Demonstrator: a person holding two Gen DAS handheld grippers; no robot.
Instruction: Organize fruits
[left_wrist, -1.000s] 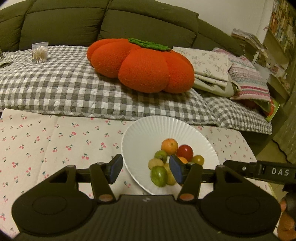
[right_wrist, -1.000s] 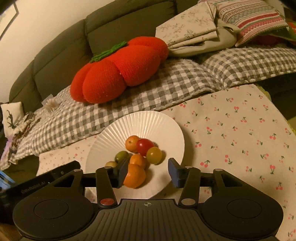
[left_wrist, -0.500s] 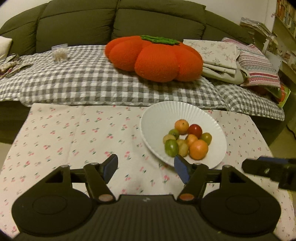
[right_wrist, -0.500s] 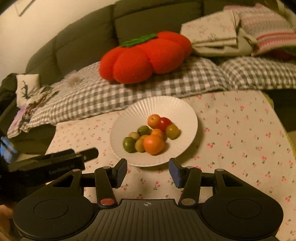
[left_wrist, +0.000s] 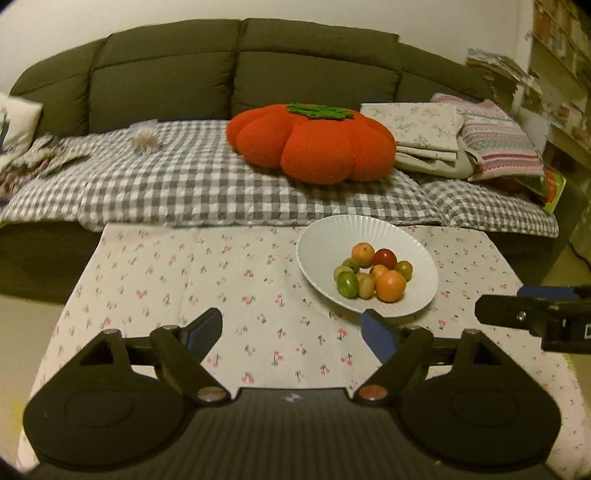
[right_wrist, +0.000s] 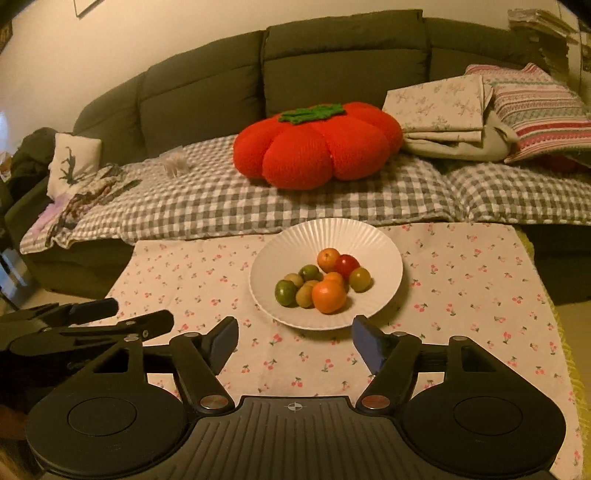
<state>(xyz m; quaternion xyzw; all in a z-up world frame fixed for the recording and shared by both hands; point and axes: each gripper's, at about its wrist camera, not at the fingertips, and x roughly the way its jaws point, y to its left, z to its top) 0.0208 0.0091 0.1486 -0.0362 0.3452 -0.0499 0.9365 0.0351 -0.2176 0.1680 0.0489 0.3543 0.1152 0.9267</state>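
A white ribbed plate (left_wrist: 417, 254) (right_wrist: 295, 243) sits on the cherry-print tablecloth (left_wrist: 207, 273) (right_wrist: 461, 280) near the sofa side. It holds several small fruits: a large orange (left_wrist: 390, 285) (right_wrist: 328, 296), a red one (left_wrist: 386, 258) (right_wrist: 347, 265), green ones (left_wrist: 347, 284) (right_wrist: 285, 292). My left gripper (left_wrist: 291, 330) is open and empty, near the table's front, left of the plate. My right gripper (right_wrist: 293, 341) is open and empty, just in front of the plate. Each gripper shows at the edge of the other's view.
A dark green sofa (left_wrist: 236, 70) with a grey checked blanket (left_wrist: 192, 184) stands behind the table. On it lie a red pumpkin-shaped cushion (left_wrist: 314, 142) (right_wrist: 317, 144), folded cloths (right_wrist: 439, 107) and a striped pillow (right_wrist: 539, 110). Shelves (left_wrist: 561, 74) stand at the right.
Both grippers have pulled back and up from the plate. The large orange that was between my right fingers now lies on the plate. Both grippers stay open.
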